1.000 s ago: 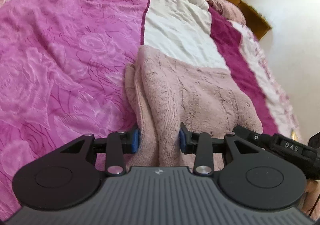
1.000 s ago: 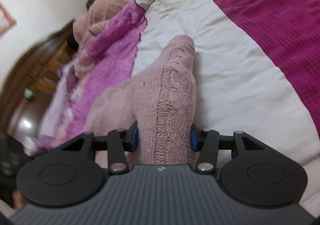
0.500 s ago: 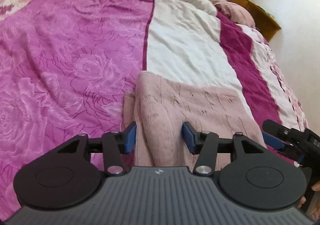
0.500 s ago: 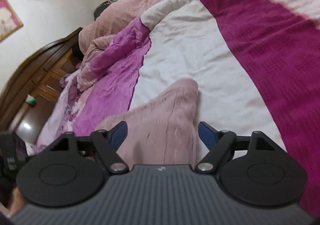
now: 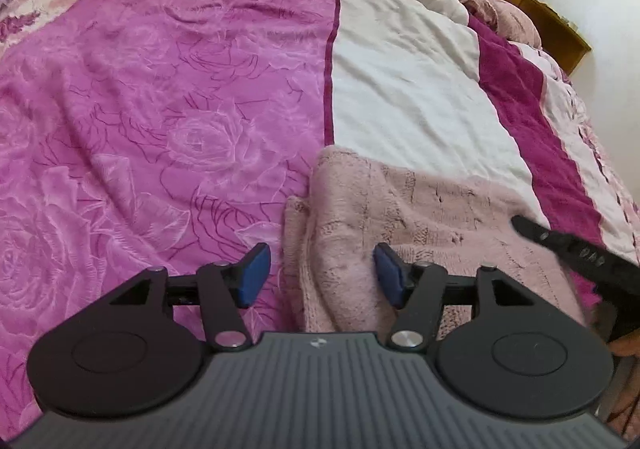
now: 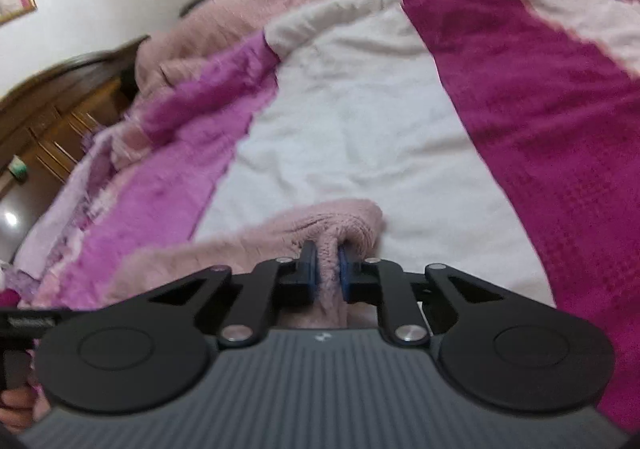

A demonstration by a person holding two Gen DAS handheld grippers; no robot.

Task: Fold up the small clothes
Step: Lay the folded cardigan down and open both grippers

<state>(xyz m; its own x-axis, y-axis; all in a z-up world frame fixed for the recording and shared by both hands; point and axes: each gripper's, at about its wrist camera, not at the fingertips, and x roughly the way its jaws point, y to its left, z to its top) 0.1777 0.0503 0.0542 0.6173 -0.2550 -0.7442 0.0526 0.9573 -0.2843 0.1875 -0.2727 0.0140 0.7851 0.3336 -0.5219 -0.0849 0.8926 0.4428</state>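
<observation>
Your left claw (image 5: 320,273) has let go of the pink knit garment (image 5: 420,209) and now stands released, its pads either side of the near left fold. Your right claw (image 6: 327,269) has re-clenched on the garment's right edge. The garment lies folded on the bed (image 5: 160,109), so the next fold can begin. Open bedspread extends far and left
</observation>
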